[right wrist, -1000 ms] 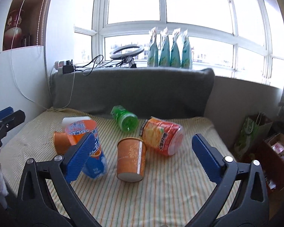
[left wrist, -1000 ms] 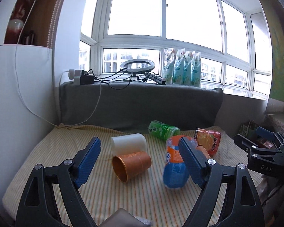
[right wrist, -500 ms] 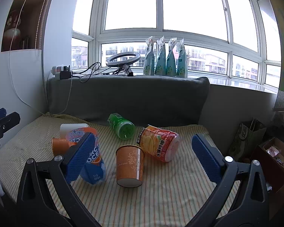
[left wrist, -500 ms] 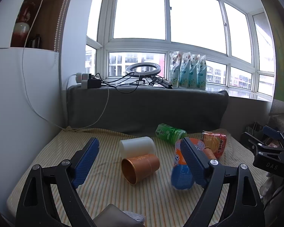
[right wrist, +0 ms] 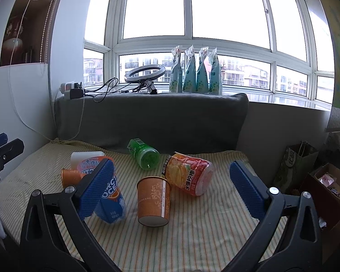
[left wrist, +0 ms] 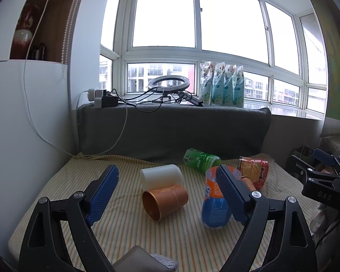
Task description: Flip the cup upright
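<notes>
Holding the left gripper (left wrist: 166,170) low over the striped cloth (left wrist: 124,231) with its fingers spread wide and gripping nothing; holding the right gripper (right wrist: 170,166) the same way, fingers well apart and clamped on nothing. Framing, just ahead of the left fingers, a copper cup (left wrist: 165,201) lying on its side with its mouth turned toward the camera, touching or nearly touching a white cup (left wrist: 161,175) lying behind it. Framing, between the right fingers, an orange paper cup (right wrist: 153,200), apparently tipped over with its base facing the camera. Judging either one as the cup to stand up, with nothing gripped yet and the approach only beginning. Aiming, for a clean pick, at pinching across the side wall near the middle, squeezing lightly to avoid crushing thin paper, then lifting clear before rotating mouth-up and setting down flat on bare cloth. Watching for the blue and orange cup (right wrist: 111,200) leaning close beside, likely to topple if brushed. Passing farther back over an orange jar (right wrist: 188,175) and a green bottle (right wrist: 145,156), both lying down, and ending at the grey cushion (right wrist: 151,120) under the window.
</notes>
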Demonstrator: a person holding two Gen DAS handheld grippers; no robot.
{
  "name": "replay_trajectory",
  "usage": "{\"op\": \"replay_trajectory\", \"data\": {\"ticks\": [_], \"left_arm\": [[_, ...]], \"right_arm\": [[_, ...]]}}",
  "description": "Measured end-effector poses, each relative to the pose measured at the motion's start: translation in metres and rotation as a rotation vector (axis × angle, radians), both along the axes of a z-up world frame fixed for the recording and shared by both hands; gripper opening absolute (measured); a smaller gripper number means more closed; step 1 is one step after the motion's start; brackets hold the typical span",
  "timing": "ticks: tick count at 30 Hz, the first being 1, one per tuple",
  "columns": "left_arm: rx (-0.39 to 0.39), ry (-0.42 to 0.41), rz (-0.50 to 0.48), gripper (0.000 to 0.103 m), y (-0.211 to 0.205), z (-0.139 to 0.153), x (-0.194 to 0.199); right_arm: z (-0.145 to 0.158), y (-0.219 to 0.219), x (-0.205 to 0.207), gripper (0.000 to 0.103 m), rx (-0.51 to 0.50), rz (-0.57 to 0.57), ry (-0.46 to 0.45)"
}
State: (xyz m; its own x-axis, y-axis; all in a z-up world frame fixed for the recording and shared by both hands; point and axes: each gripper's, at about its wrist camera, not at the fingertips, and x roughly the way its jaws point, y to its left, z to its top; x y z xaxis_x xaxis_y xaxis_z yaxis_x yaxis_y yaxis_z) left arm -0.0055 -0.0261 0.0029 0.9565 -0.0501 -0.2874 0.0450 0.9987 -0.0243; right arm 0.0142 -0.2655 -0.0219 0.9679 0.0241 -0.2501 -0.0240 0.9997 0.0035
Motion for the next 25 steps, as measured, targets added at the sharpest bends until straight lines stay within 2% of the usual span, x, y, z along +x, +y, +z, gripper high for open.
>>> {"op": "replay_trajectory", "data": {"ticks": [25], "left_arm": [[0.008, -0.011, -0.004, 0.088, -0.0009, 0.0018, -0.0028]], "right_arm": [[-0.0017, -0.0005, -0.0004, 0.103, 0.0, 0.007, 0.009]]}}
